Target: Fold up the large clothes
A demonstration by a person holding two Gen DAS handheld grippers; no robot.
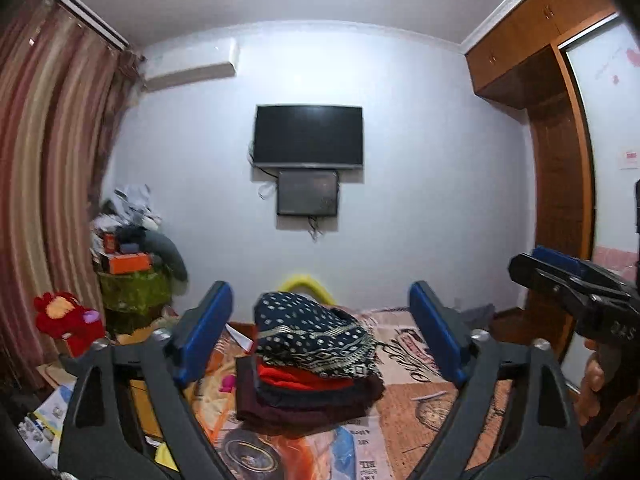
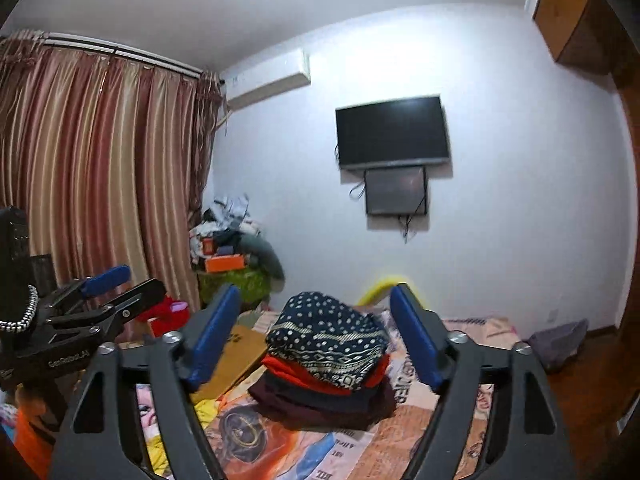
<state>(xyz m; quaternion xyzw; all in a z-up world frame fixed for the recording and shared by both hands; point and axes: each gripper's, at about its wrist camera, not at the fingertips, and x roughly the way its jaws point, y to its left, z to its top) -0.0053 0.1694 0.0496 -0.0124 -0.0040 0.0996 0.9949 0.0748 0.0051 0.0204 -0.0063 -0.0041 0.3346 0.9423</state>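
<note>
A stack of folded clothes (image 1: 312, 368) lies on the bed's printed sheet (image 1: 420, 404). On top is a navy garment with white dots and patterned bands (image 1: 308, 328), over a red one (image 1: 288, 378) and dark maroon ones. The stack also shows in the right wrist view (image 2: 328, 360). My left gripper (image 1: 320, 332) is open and empty, raised in front of the stack. My right gripper (image 2: 316, 332) is open and empty, likewise facing the stack. Each gripper shows in the other's view: the right one (image 1: 560, 276), the left one (image 2: 116, 284).
A wall TV (image 1: 309, 136) hangs ahead with a smaller screen under it. Striped curtains (image 1: 48, 160) hang left. A cluttered pile with an orange box (image 1: 128, 262) and a red plush toy (image 1: 68, 316) sit left of the bed. A wooden wardrobe (image 1: 560, 184) stands right.
</note>
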